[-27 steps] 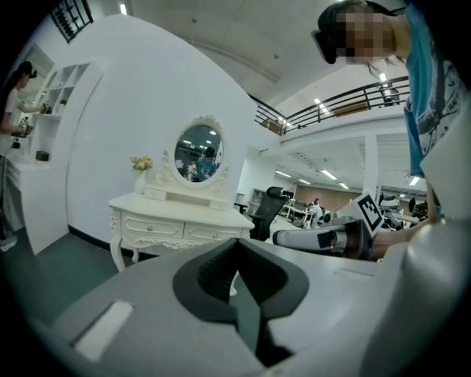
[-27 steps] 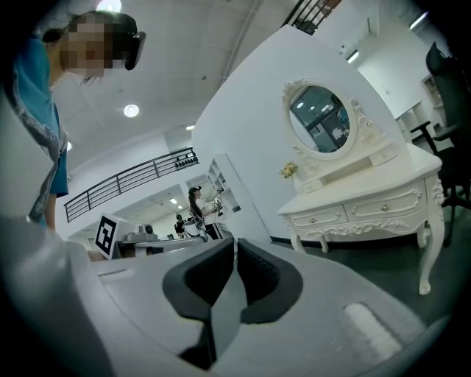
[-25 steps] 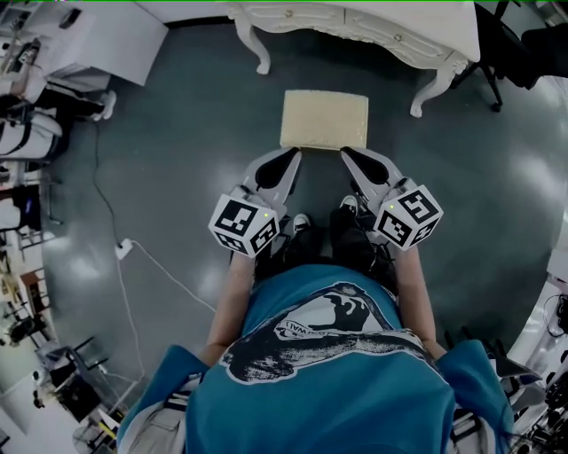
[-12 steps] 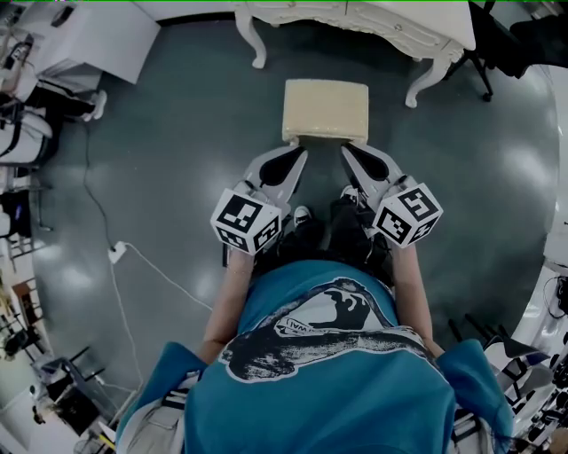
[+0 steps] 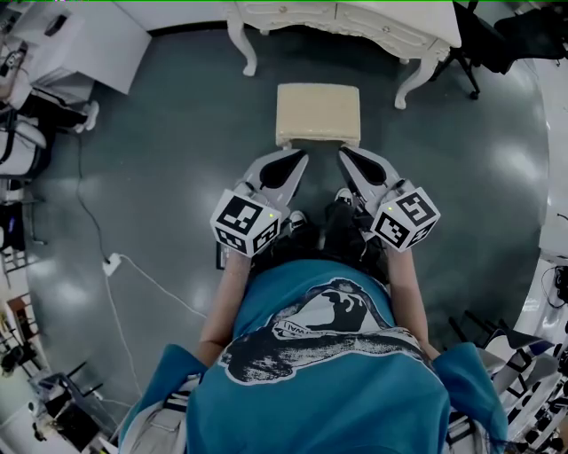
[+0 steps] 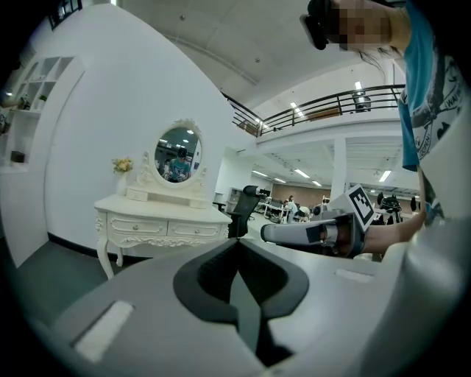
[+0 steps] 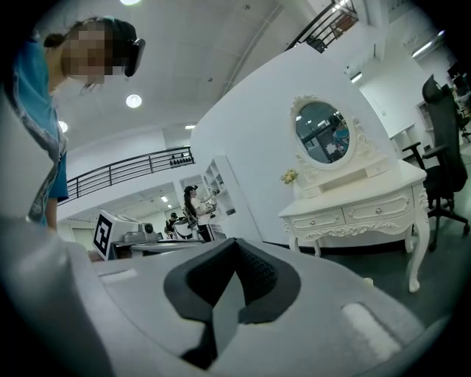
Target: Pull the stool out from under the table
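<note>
The stool (image 5: 318, 113), with a cream padded seat, stands on the grey floor just in front of the white dressing table (image 5: 373, 27), out from under it. My left gripper (image 5: 300, 156) and right gripper (image 5: 344, 154) point at the seat's near edge, tips right against it, one toward each near corner. Both are shut. In the left gripper view the left gripper (image 6: 237, 244) shows nothing between its jaws, and the same holds for the right gripper (image 7: 234, 247) in its view. Neither gripper view shows the stool; both look level at the dressing table (image 6: 158, 217) (image 7: 360, 210).
A white cabinet (image 5: 84, 40) stands at the far left. A white cable with a plug block (image 5: 113, 263) trails over the floor to the left. A black office chair (image 5: 484, 40) sits right of the table. The person's feet (image 5: 324, 222) are just behind the stool.
Stool and grippers hold the same spacing. The table has slid left and up in the head view as the person shifted. Both grippers stayed shut.
</note>
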Tool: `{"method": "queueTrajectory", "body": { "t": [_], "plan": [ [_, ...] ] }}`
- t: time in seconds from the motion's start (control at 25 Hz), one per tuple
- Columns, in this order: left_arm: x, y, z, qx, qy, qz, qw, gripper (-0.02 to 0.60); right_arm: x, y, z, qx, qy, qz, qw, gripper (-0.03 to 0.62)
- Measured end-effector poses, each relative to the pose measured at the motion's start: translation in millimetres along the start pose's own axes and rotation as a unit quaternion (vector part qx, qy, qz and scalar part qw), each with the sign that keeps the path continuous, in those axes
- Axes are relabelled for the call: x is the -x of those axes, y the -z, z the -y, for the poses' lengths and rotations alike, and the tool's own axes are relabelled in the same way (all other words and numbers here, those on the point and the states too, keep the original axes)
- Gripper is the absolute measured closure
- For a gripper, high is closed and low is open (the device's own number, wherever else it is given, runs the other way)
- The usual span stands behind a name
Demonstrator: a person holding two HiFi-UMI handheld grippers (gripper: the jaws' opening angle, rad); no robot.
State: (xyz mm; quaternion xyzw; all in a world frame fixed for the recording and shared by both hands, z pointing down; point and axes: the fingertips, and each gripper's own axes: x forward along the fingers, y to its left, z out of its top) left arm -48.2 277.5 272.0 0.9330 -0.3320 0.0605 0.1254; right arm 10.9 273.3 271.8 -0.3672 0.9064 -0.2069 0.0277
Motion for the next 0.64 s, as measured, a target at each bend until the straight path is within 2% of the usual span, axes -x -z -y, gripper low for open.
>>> {"method": "queueTrajectory", "body": {
  "t": [0.64],
  "plan": [
    [9.8, 4.1, 11.7, -0.02, 0.027, -0.011, 0.9994, 0.572, -3.7, 6.7, -20.7, 0.022, -0.008, -0.003, 1.0, 0.592]
  ]
}}
